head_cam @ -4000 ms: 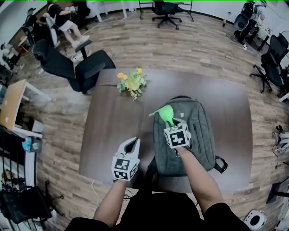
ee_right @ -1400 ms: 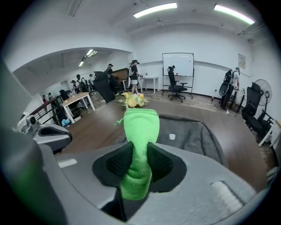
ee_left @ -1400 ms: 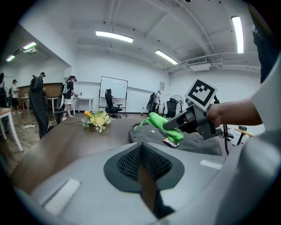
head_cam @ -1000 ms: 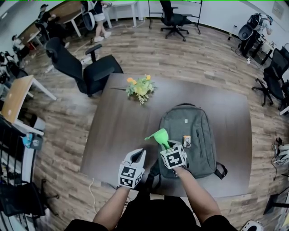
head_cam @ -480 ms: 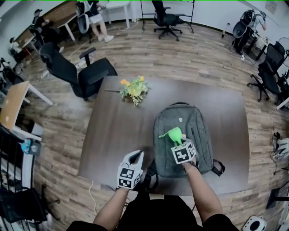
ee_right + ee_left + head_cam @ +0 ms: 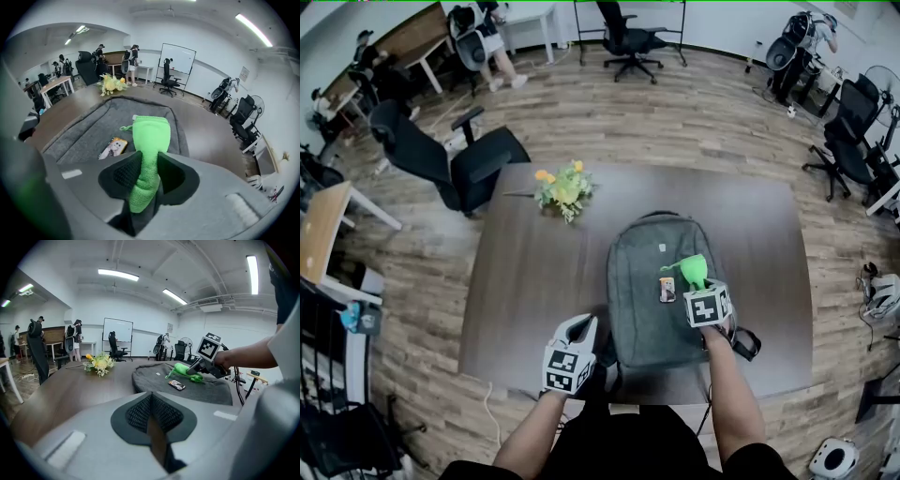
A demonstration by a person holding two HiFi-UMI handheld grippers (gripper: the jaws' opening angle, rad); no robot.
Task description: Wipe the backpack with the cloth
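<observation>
Right gripper (image 6: 701,289), forearm stretched forward, pinches the green cloth (image 6: 692,270) against the grey backpack (image 6: 642,309) lying flat on the table (image 6: 525,300); left gripper (image 6: 578,330) is held beside the backpack, jaws together, empty

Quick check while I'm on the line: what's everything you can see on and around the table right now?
backpack: one, grey, lying flat on the table, near middle
cloth: one, green, on the backpack's right side
small card-like item: one, printed picture, on the backpack, left of the cloth
flower bunch: one, yellow-green, table's far left
table: one, dark brown
office chairs: several, black, around the room
left hand-held gripper: shut, empty, left of the backpack
right hand-held gripper: shut on the cloth
</observation>
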